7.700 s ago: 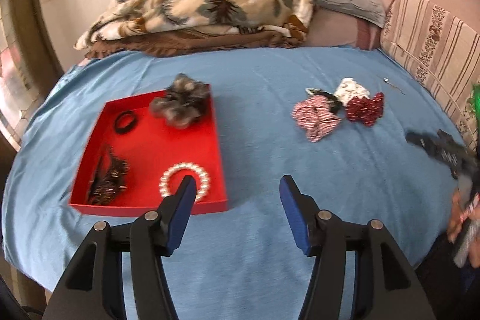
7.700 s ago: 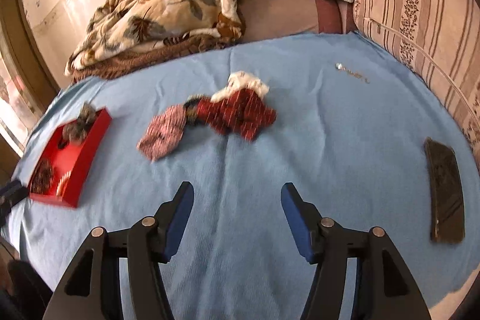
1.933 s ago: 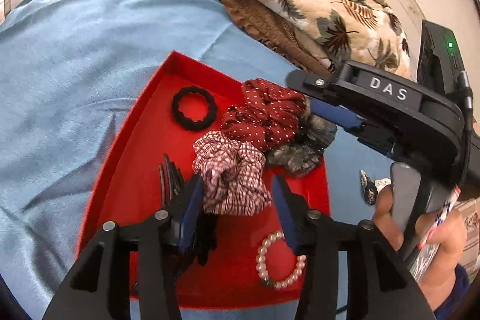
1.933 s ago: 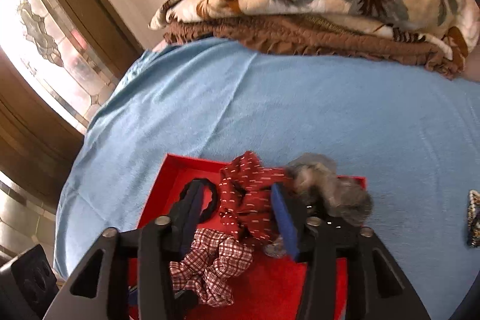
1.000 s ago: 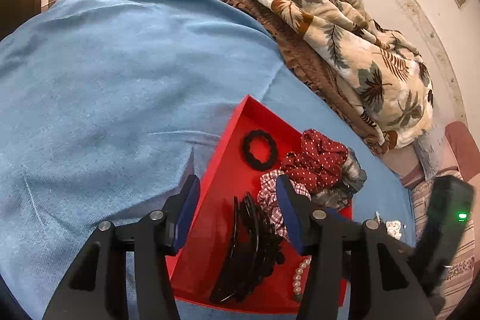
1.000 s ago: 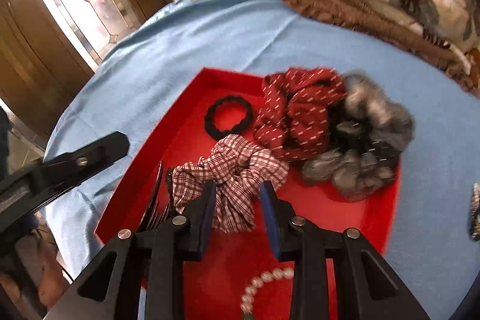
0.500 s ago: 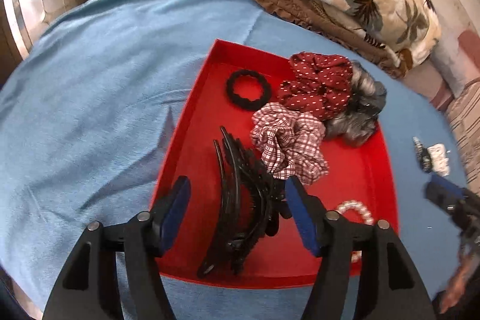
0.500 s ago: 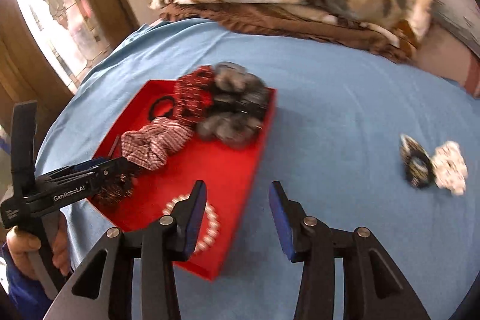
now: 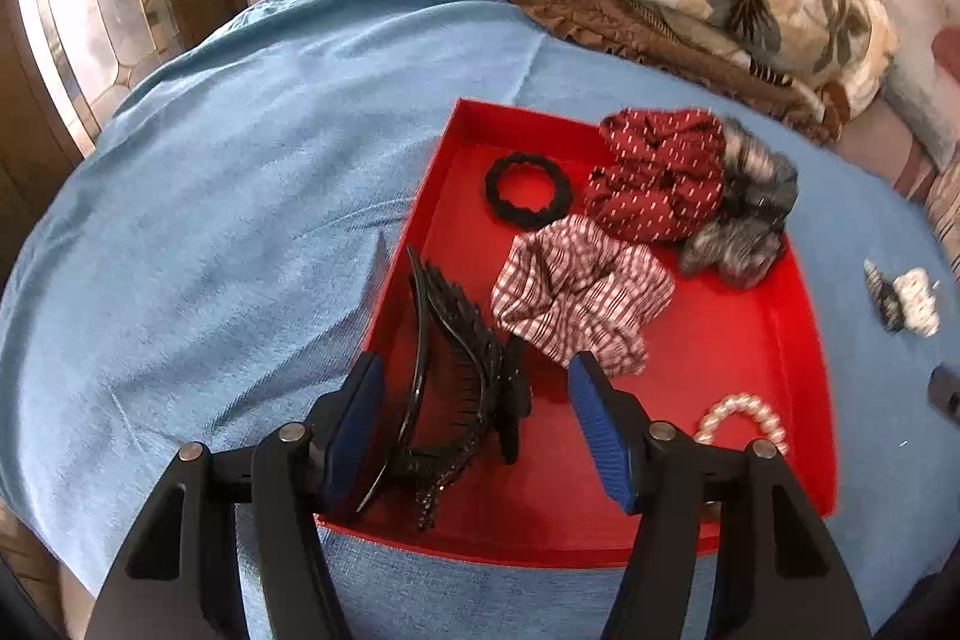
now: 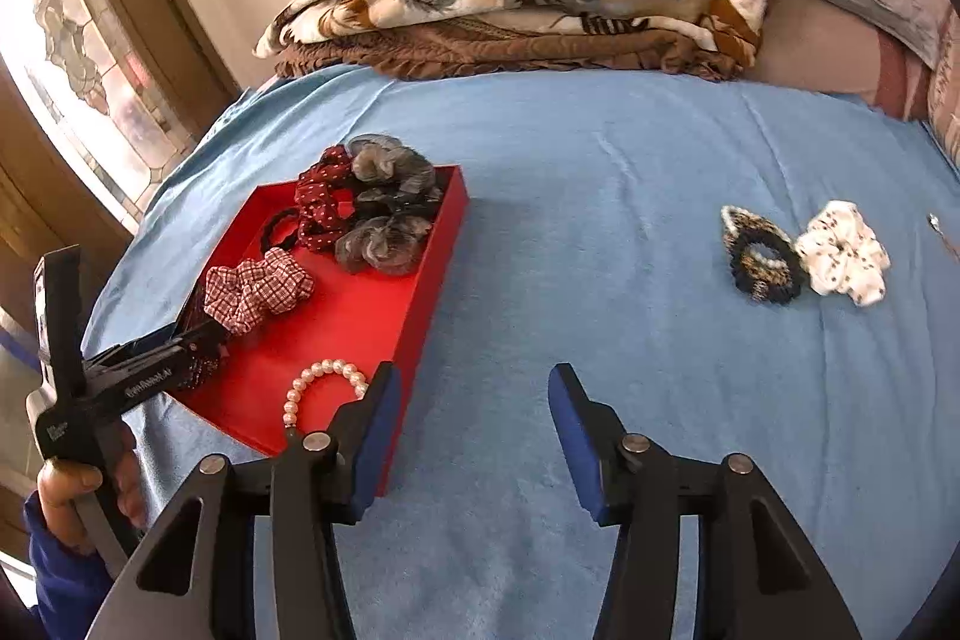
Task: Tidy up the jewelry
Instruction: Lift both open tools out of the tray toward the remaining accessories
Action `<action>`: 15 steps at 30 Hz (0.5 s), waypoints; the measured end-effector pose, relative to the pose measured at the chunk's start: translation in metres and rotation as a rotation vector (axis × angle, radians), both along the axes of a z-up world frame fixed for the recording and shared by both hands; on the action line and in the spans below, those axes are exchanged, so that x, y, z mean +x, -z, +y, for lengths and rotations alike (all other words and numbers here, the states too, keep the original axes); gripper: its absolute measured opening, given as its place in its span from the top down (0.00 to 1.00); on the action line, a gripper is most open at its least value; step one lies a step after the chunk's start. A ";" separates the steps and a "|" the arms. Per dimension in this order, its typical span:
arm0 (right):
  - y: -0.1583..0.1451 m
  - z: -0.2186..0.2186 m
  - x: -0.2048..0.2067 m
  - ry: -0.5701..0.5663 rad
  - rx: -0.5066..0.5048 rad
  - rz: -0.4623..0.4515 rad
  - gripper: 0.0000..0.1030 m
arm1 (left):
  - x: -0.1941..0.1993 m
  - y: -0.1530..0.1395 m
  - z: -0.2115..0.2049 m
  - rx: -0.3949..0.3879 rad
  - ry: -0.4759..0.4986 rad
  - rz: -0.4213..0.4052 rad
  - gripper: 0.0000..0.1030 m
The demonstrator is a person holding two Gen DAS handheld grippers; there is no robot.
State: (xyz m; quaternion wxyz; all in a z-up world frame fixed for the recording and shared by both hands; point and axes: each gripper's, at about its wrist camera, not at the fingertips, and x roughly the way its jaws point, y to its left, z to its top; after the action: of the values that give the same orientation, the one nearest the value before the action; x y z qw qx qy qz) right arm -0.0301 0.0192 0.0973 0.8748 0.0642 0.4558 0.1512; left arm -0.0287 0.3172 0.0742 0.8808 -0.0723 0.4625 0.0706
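Bed (image 10: 600,196): blue sheet.
Red tray (image 10: 360,316): left of right gripper, mostly filled.
Loose scrunchies: dark one (image 10: 762,259) touching white one (image 10: 846,253), ahead-right of right gripper (image 10: 468,436) (nearer hand).
Right gripper: empty, jaws opening.
Left gripper (image 9: 474,430): spread, empty, over hair claw (image 9: 450,376).

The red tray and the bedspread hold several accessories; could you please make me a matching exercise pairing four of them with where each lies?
Things:
1. pearl bracelet
2. black hair tie
3. white spotted scrunchie
4. checked scrunchie

Places:
A. on the blue bedspread, outside the red tray
B. tray's near corner, by the right gripper
C. middle of the tray, beside the black claw clip
D. far end of the tray, left of the dark red scrunchie

Pairs: 1-B, 2-D, 3-A, 4-C
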 end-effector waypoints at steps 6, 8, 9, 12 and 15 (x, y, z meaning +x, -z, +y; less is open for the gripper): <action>-0.001 -0.039 -0.011 0.068 0.005 -0.003 0.43 | -0.008 -0.016 0.003 -0.053 -0.041 -0.075 0.39; -0.002 -0.057 -0.016 0.098 0.002 -0.003 0.42 | -0.015 -0.023 0.001 -0.049 -0.054 -0.115 0.39; -0.001 -0.068 -0.020 0.117 -0.001 -0.005 0.42 | -0.019 -0.028 -0.001 -0.043 -0.060 -0.139 0.39; -0.002 -0.100 -0.030 0.164 -0.006 -0.009 0.41 | -0.035 -0.039 -0.013 -0.022 -0.066 -0.207 0.39; -0.006 -0.135 -0.041 0.212 -0.016 -0.017 0.40 | -0.053 -0.045 -0.033 0.019 -0.047 -0.248 0.38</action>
State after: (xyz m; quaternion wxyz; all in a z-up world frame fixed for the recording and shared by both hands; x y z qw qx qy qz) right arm -0.0714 -0.1153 0.1029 0.8903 0.1037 0.4400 0.0546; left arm -0.0815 0.2845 0.1188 0.9300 -0.0831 0.3475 0.0862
